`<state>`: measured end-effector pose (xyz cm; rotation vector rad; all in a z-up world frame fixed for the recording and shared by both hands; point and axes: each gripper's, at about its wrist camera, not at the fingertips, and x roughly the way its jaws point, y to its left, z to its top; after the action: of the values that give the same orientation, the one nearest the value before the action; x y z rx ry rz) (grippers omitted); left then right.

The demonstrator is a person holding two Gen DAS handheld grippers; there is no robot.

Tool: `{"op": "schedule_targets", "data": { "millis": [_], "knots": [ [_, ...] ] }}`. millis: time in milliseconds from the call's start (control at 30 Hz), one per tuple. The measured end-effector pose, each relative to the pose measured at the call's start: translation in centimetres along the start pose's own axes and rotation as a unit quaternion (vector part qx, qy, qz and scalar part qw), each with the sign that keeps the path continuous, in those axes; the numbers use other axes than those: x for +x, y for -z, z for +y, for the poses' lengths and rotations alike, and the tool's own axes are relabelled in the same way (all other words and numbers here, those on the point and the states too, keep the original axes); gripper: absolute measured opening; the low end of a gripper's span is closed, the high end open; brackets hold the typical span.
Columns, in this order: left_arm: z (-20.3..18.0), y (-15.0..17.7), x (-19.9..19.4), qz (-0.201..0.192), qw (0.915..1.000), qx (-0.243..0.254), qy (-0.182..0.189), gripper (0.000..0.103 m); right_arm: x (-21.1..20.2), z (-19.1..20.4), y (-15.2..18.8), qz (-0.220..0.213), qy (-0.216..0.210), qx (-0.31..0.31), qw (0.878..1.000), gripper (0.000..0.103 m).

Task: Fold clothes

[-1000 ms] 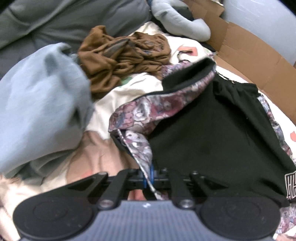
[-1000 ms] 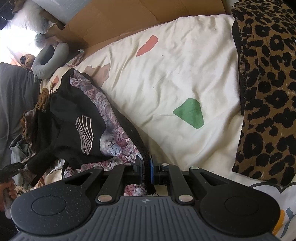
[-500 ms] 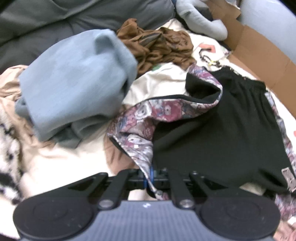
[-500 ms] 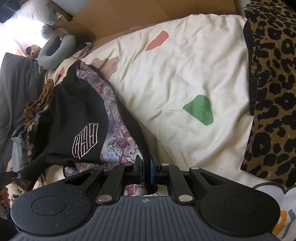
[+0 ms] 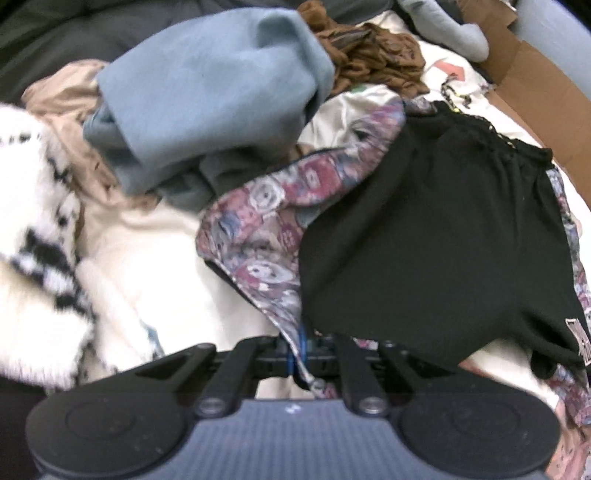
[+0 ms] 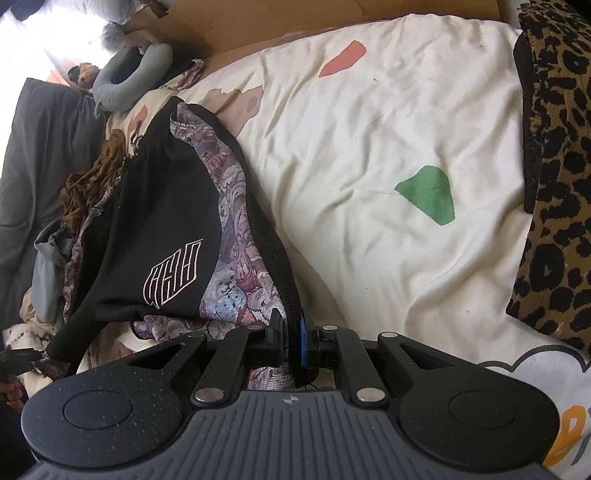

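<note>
Bedsheet (image 6: 369, 155): cream, creased, printed with scattered green, coral and tan patches; the whole scene is carried on it. A partial orange cartoon figure is seen at its lower right corner in the right wrist view; no lettering on it can be read

Leopard-print blanket (image 6: 554, 166): laid along the right edge of the sheet, well apart from the garment

Cardboard (image 6: 295, 22): flattened, set along the far edge of the bed

Black shorts (image 5: 424, 240): the task's garment, spread on the sheet near the clothes pile. Black outer fabric with a gathered waistband at the far end; floral panels in mauve, pink and grey-blue are shown down the sides and on the turned-back edge. An outlined, angular logo (image 6: 173, 273) in pale stitching is borne near one hem; its letters cannot be made out

Blue-grey garment (image 5: 210, 92): bunched, heaped just beside the shorts, with a brown crumpled garment (image 5: 369, 55) behind it and a white-and-black fluffy item (image 5: 37, 229) to the left

Grey neck pillow (image 6: 129, 81): placed at the head of the bed

Left gripper (image 5: 301, 350): jaws closed narrowly on the floral edge of the shorts

Right gripper (image 6: 293, 332): jaws pinched on a black hem of the same shorts
</note>
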<state>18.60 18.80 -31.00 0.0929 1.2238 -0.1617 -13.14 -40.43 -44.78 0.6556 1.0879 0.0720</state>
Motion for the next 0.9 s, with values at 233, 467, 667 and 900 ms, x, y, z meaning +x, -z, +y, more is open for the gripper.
{"op": "schedule_targets", "data": {
  "millis": [233,467,667,900],
  "knots": [
    [0.0,3.3,-0.9,0.041,0.9988,-0.025,0.0,0.004,-0.9,-0.2,0.6,0.0,0.027,-0.004,1.0,0.006],
    [0.3,3.5,-1.7,0.061,0.9976,-0.033,0.0,0.004,-2.9,-1.0,1.4,-0.004,0.038,0.007,0.999,0.006],
    [1.2,4.6,-1.5,0.087,0.9952,-0.046,0.008,0.004,-4.5,-2.2,1.7,-0.005,0.065,0.015,0.998,0.006],
    [1.0,4.2,-0.9,0.114,0.9929,-0.033,0.007,0.014,-4.6,-2.7,2.5,0.019,0.087,0.025,0.996,0.013]
  ]
}}
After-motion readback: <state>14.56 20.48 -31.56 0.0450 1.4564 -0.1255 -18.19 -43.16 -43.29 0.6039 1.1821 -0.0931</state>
